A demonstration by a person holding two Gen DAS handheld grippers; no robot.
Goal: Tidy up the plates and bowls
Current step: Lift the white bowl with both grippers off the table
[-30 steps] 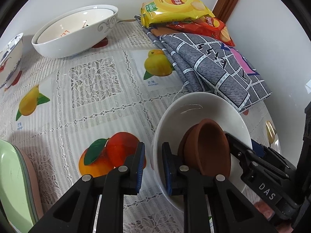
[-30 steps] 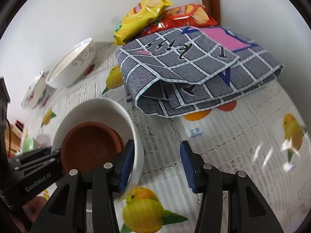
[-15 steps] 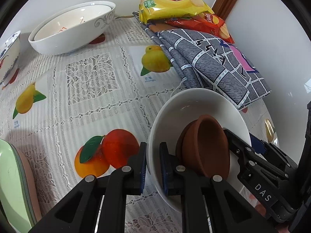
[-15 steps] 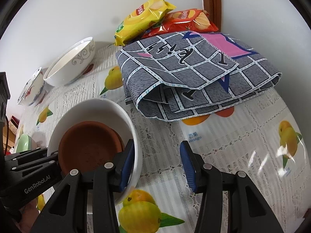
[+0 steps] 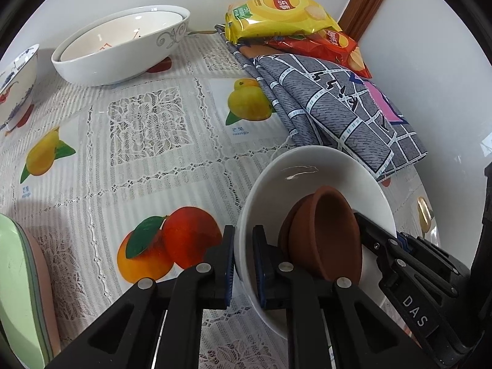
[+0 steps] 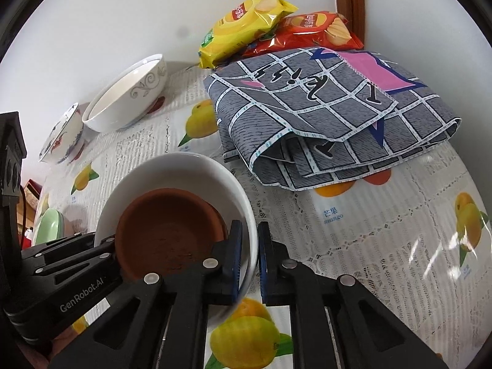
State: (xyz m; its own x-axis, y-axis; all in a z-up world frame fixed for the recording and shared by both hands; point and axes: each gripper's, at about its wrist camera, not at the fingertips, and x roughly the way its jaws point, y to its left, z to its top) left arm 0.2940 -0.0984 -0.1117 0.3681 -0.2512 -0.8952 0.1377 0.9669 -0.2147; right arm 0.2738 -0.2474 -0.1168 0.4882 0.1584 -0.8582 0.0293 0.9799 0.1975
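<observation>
Both grippers pinch the white bowl (image 5: 313,166) rim: left gripper (image 5: 243,255) at 9 o'clock, right gripper (image 6: 249,252) at 3. The brown bowl (image 6: 166,230) sits loose inside, so an uneven lift could tip it. The big patterned bowl (image 5: 123,49) sits far off at 11. A second ago the right jaws stood open.

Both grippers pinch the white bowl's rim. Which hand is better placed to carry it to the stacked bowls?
Left. The left gripper grips the white bowl on the side toward the stacked bowls; the right gripper holds the opposite rim.
</observation>
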